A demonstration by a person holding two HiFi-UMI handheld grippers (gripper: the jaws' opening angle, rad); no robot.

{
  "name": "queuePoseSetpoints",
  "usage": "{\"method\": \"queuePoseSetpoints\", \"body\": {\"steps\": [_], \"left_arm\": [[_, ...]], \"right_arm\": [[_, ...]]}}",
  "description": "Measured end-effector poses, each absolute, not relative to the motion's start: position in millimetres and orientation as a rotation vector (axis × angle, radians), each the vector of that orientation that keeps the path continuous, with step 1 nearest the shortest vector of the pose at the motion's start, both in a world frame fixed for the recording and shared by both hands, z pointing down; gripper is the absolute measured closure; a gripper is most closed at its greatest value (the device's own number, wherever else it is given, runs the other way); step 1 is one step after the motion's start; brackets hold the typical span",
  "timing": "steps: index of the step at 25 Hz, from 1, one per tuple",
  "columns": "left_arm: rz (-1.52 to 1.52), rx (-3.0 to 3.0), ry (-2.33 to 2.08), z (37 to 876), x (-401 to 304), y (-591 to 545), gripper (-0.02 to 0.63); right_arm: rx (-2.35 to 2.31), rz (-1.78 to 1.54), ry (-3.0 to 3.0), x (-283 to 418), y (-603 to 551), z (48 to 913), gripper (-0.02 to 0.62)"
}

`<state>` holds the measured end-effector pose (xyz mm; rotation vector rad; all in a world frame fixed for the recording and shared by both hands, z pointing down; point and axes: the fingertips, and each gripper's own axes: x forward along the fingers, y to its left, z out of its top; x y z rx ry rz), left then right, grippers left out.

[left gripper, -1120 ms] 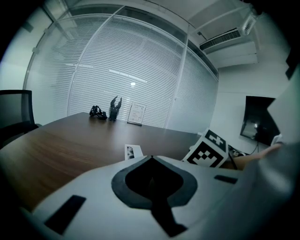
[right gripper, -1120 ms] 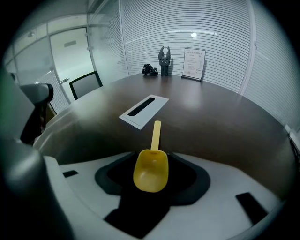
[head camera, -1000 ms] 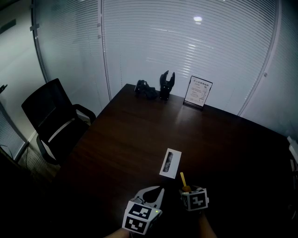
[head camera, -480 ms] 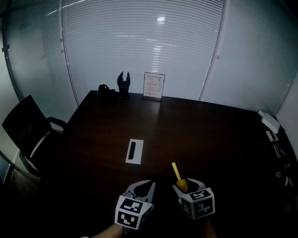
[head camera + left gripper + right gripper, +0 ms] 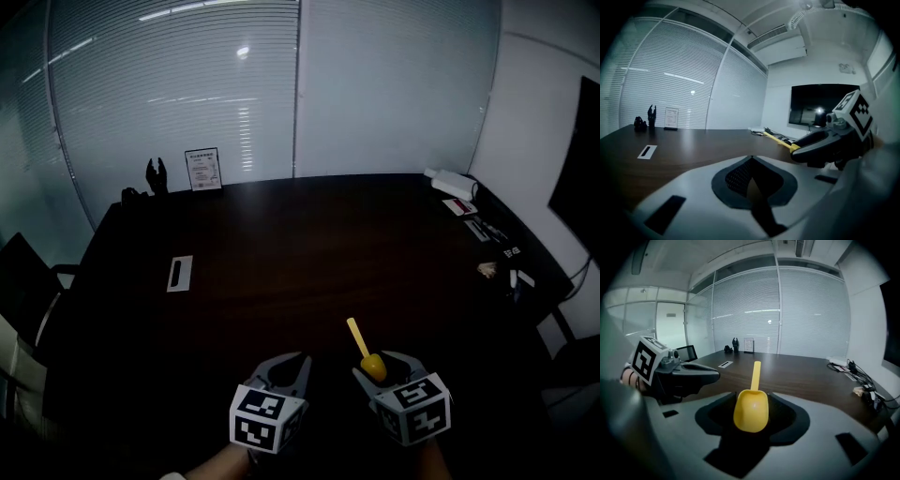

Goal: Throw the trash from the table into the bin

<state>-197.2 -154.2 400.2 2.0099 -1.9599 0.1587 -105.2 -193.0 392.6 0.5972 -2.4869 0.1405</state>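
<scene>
Two handheld grippers in pale grey moulded plastic, left gripper (image 5: 300, 361) and right gripper (image 5: 382, 366), curved rounded jaws, black textured pads (image 5: 736, 176) lining the inner faces, small black rectangular slots (image 5: 665, 213) on the shells, white marker cubes (image 5: 265, 419) printed with black squares at the rear

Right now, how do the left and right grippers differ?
The right gripper is clamped on a yellow scoop, handle pointing forward; the left gripper is empty. Right jaws stand apart around the scoop; left jaws meet at the tips. Both point across the dark table, side by side.
</scene>
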Motion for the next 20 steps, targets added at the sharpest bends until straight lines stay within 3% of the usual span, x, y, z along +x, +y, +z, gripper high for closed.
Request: {"method": "queuePoseSetpoints", "body": {"steps": [7, 12, 20], "left_arm": [[0.199, 2.25, -1.679, 417, 27, -194, 0.607], [0.259, 2.356, -1.479, 454, 152, -212, 0.607], [0.361, 2.402, -1.286, 566, 241, -237, 0.607]], "right_arm": [[0.921, 0.257, -2.376, 136, -205, 418, 0.382], [1.05, 0.37, -2.285, 263, -202, 481, 0.382], [0.985, 0.52, -2.133, 342, -212, 684, 0.382]]}}
